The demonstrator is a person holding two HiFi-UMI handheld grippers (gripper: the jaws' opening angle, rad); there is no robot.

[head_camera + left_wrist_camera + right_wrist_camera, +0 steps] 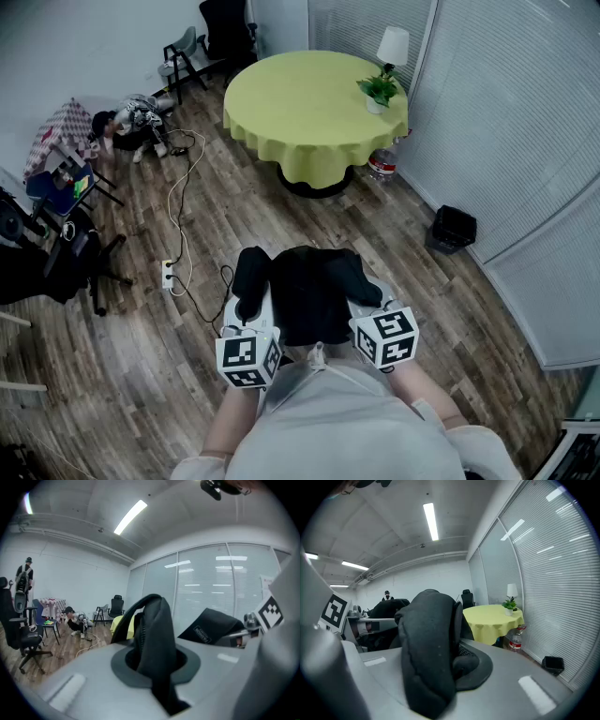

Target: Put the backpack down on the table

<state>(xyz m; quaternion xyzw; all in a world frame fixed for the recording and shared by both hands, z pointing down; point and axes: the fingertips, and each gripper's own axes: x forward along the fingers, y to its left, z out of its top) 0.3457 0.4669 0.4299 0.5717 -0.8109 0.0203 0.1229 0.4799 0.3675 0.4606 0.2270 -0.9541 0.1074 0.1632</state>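
Note:
I hold a black backpack (314, 292) in the air in front of me, over the wooden floor. My left gripper (247, 309) is shut on its left shoulder strap (155, 634), which rises out between the jaws. My right gripper (371, 302) is shut on the padded right strap (427, 648). In the left gripper view the bag's body (211, 626) and the right gripper's marker cube (270, 612) lie to the right. A round table with a yellow-green cloth (305, 105) stands some way ahead, apart from the bag.
A potted plant (379, 91) and a white lamp (393, 45) stand at the table's right edge. A black bin (453, 228) and a bottle (382, 165) sit by the blind-covered glass wall. Cables and a power strip (169, 272) cross the floor. Chairs and a crouching person (127, 120) are at the left.

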